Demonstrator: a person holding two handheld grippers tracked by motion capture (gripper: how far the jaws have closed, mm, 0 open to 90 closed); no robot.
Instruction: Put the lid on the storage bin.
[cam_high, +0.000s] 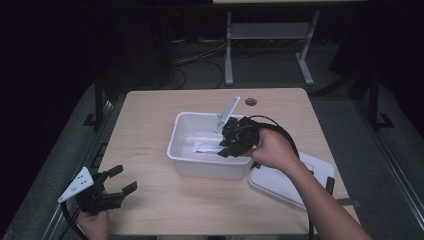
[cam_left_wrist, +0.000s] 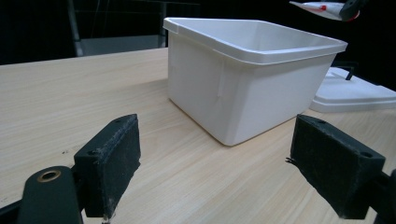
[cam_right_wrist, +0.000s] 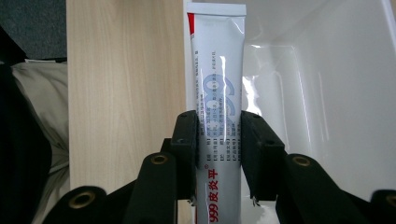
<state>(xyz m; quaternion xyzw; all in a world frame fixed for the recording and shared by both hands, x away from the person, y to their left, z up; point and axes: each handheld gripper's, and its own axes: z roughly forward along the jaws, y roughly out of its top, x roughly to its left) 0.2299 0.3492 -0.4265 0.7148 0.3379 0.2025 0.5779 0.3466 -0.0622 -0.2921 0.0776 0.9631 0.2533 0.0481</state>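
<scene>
While the left gripper rests spread and empty at the near table corner in the high view, the right gripper hangs over the white rectangular plastic bin; the left gripper view shows that bin beside a flat white lid; in the right gripper view, both pads clamp a white printed ointment tube above the bin

Glossy white plastic bin, matt pale wood table, shiny smooth tube.

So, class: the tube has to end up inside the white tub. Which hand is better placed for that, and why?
Right. The right gripper already clamps the tube above the white tub; the left gripper sits open near the table's edge, apart from it.
</scene>
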